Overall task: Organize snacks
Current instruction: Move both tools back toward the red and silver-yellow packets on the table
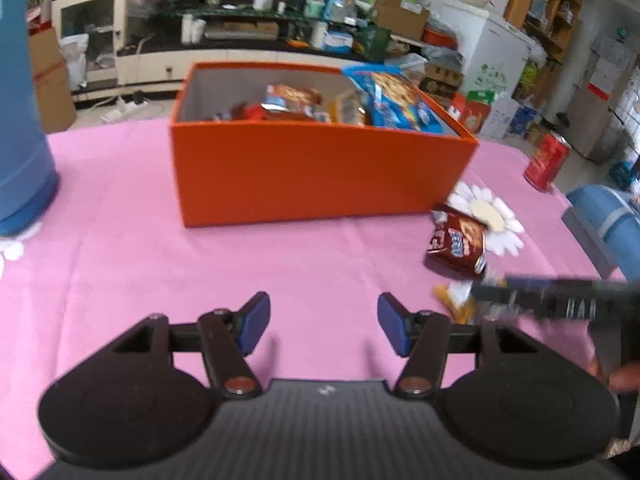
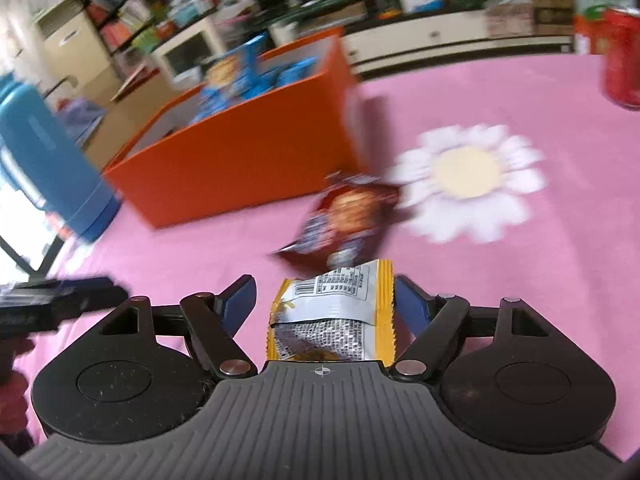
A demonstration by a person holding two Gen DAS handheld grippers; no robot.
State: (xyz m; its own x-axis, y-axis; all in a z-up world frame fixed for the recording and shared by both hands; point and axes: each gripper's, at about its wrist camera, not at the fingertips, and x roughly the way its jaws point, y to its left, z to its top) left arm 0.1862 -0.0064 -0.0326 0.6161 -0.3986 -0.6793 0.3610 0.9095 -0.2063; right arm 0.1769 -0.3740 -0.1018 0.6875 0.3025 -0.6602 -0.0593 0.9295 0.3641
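Observation:
An orange box (image 1: 320, 176) (image 2: 240, 160) stands on the pink tablecloth, holding several snack packs, among them a blue cookie bag (image 1: 396, 96). A brown snack packet (image 1: 458, 242) (image 2: 348, 220) lies on the cloth by the box's right corner. My left gripper (image 1: 324, 316) is open and empty over bare cloth in front of the box. My right gripper (image 2: 326, 300) is open around a yellow and silver packet (image 2: 332, 312) that lies between its fingers, with a gap at the left pad. In the left wrist view the right gripper (image 1: 560, 300) is a dark blur covering most of that yellow packet (image 1: 456, 300).
A tall blue flask (image 1: 20, 120) (image 2: 44, 160) stands left of the box. A red can (image 1: 546, 162) (image 2: 624, 64) sits at the far right edge of the table. A white daisy print (image 2: 468, 180) marks the cloth beside the brown packet. Cluttered shelves and cartons fill the room behind.

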